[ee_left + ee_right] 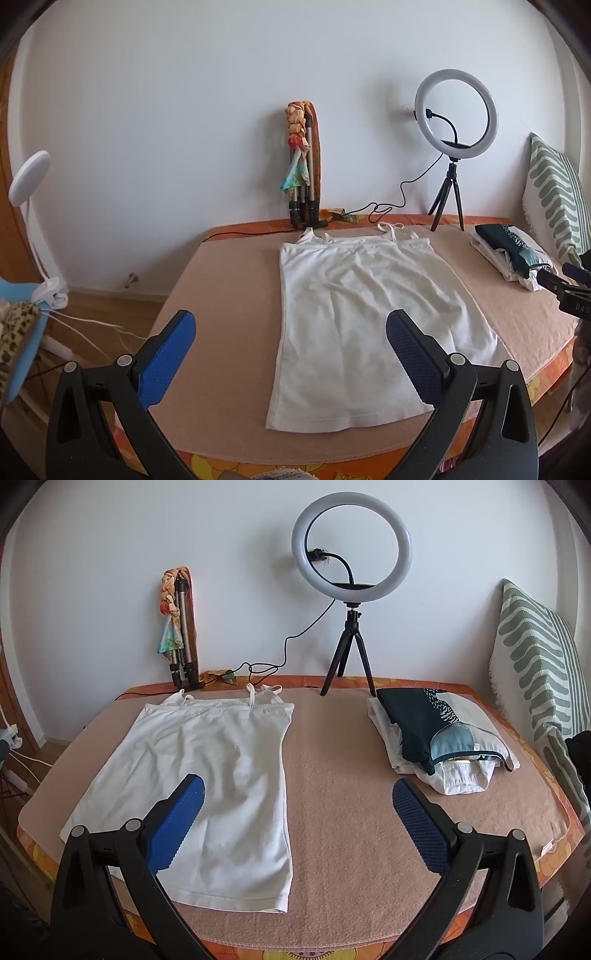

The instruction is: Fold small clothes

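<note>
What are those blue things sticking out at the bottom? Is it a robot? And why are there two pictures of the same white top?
Not a robot. A person holds a grabbing tool in each hand, and each tool carries a camera that looks out along its two blue fingers. One picture comes from the left gripper, the other from the right gripper, so you see the same bed from two spots. Both grippers are wide open and hold nothing. On the blanket lies a white top, spread flat and not yet folded. To its right is a pile of clothes. At the back stands a ring light on a small tripod.
</note>
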A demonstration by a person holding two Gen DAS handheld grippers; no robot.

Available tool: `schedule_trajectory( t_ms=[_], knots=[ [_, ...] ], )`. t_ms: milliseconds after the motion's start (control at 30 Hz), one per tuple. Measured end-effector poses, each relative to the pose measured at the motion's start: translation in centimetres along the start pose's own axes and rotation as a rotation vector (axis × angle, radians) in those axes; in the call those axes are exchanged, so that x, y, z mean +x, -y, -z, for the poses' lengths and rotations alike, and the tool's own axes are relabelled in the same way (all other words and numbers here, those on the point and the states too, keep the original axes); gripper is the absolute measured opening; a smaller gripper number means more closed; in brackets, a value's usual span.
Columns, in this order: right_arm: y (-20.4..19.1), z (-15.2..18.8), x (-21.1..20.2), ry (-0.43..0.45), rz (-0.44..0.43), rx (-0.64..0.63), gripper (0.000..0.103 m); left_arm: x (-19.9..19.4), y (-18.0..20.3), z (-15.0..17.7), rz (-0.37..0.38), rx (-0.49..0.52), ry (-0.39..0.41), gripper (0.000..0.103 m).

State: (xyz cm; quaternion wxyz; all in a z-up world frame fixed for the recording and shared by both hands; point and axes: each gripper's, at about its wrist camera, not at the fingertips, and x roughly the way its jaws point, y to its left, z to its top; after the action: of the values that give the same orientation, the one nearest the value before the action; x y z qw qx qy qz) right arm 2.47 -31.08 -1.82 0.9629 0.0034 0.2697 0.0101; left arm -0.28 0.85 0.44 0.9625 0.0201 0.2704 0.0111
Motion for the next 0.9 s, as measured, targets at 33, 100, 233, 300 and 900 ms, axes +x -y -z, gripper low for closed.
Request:
schedule_trajectory(
  t_ms=[33, 100, 233, 300, 900],
  knots=[
    [0.09, 0.02, 0.04, 0.001, 0.000, 0.000, 0.103, -0.02, -0.07, -0.08, 0.001, 0.000, -0.001, 0.103],
    [-0.16, 0.25, -0.02, 0.001, 0.003, 0.000, 0.103, -0.12, -0.22, -0.05, -0.002, 0.001, 0.002, 0.103],
    [-0.18, 0.29, -0.01, 0.001, 0.002, 0.002, 0.103, -0.12, -0.39, -0.10, -0.001, 0.001, 0.002, 0.103],
    [-0.17, 0.27, 0.00, 0.001, 0.003, 0.000, 0.103, -0.12, -0.36, -0.10, -0.002, 0.000, 0.002, 0.103],
    [-0.17, 0.26, -0.02, -0.002, 0.002, 0.000, 0.103, -0.39, -0.25, -0.40, -0.006, 0.003, 0.007, 0.103]
  ],
)
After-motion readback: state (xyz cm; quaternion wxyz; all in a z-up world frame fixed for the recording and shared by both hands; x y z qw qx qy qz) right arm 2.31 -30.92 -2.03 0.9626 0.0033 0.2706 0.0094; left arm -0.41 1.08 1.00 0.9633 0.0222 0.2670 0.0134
